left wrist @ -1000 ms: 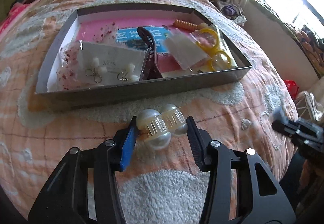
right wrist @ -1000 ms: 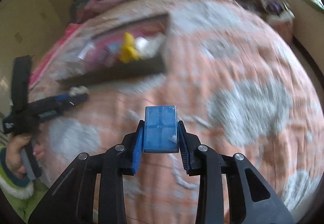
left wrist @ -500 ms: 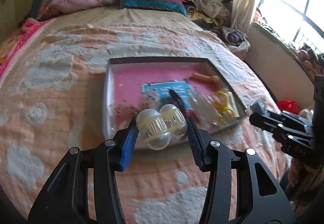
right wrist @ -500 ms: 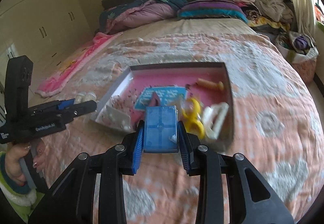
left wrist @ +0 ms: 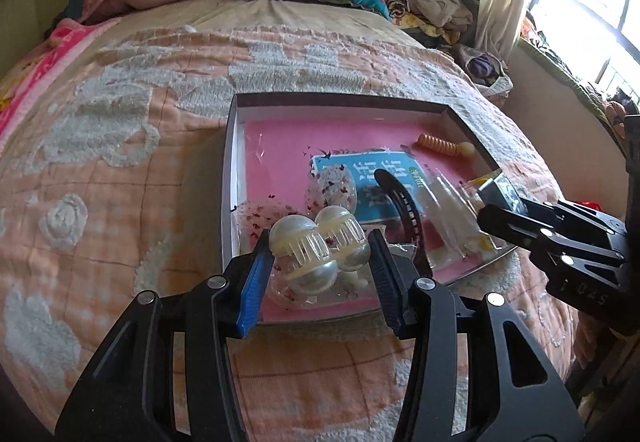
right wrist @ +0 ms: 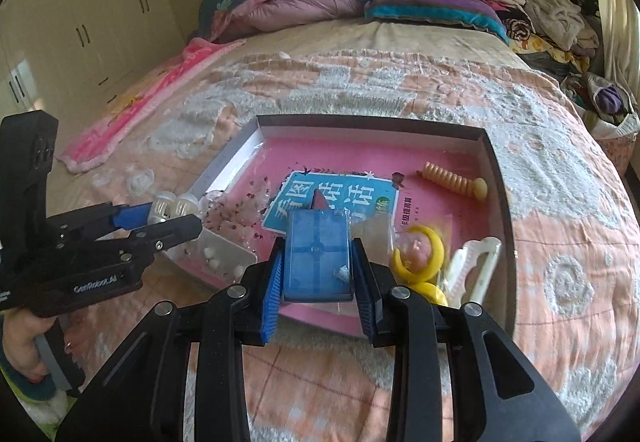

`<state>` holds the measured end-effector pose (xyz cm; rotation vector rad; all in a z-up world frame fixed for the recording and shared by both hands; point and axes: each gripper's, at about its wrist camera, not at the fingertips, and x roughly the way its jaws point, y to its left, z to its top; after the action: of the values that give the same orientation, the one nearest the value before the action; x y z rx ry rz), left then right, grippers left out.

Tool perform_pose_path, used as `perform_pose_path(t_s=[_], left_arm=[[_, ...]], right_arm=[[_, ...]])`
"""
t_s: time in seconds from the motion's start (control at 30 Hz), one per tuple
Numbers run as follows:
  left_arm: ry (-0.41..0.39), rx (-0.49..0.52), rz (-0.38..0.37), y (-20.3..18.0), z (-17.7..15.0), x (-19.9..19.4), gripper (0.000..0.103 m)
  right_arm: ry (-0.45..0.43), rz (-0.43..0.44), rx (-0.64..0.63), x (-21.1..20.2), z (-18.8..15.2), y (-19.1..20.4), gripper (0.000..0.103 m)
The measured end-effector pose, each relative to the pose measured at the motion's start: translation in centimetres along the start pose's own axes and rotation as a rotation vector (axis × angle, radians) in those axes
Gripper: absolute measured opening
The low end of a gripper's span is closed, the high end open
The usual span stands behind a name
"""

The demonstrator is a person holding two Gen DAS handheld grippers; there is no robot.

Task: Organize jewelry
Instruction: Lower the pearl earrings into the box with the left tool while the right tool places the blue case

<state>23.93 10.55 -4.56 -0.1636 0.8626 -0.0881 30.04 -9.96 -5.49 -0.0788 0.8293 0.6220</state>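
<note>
Shallow box [left wrist: 230, 178], grey-walled with a pink floor, lying flat on the orange and white bedspread [left wrist: 120, 146]; all places below are given from this box. Left gripper [left wrist: 318, 262], above the box's near left corner: fingers pinching a pearl hair claw [left wrist: 316, 248], its long axis running across from pad to pad, its comb teeth pointing down towards the camera. Right gripper [right wrist: 318, 274], over the box's near edge towards the middle: fingers pinching a small blue rectangular case [right wrist: 318, 256] by its long sides, long axis pointing away along the fingers towards the box's far wall. Inside the box: blue printed card [right wrist: 336, 202] at centre; orange spiral hair tie [right wrist: 454, 178] near the far right corner; yellow clips [right wrist: 418, 254] and white clip [right wrist: 476, 266] by the right wall; dark comb clip [left wrist: 404, 210] lying lengthwise near the middle; clear packets with earrings [right wrist: 218, 258] at the near left
</note>
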Motion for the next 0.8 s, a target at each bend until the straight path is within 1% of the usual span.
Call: perform_pose_path(t_s=[0.13, 0.33, 0.47, 0.5, 0.67, 0.8], left_arm=[[0.013, -0.005, 0.0, 0.2, -0.2, 0.4, 0.04], [0.021, -0.009, 0.003, 0.2, -0.2, 0.6, 0.04], [0.023, -0.01, 0.006, 0.2, -0.2, 0.6, 0.04], [0.021, -0.01, 0.008, 0.2, -0.2, 0.5, 0.04], [0.009, -0.003, 0.016, -0.1, 0.2, -0.4, 0.055], [-0.01, 0.007, 0.024, -0.7, 0.7, -1.9, 0.06]], right_arm=[[0.006, -0.013, 0.016, 1.0, 0.1, -0.2, 0.031], [0.001, -0.014, 0.024, 1.2, 0.3, -0.3, 0.032], [-0.019, -0.007, 0.034, 0.1, 0.4, -0.5, 0.039], [-0.025, -0.007, 0.038, -0.2, 0.4, -0.5, 0.042], [-0.054, -0.004, 0.059, -2.2, 0.3, -0.9, 0.051], [-0.078, -0.007, 0.068, -3.9, 0.1, -1.1, 0.056]])
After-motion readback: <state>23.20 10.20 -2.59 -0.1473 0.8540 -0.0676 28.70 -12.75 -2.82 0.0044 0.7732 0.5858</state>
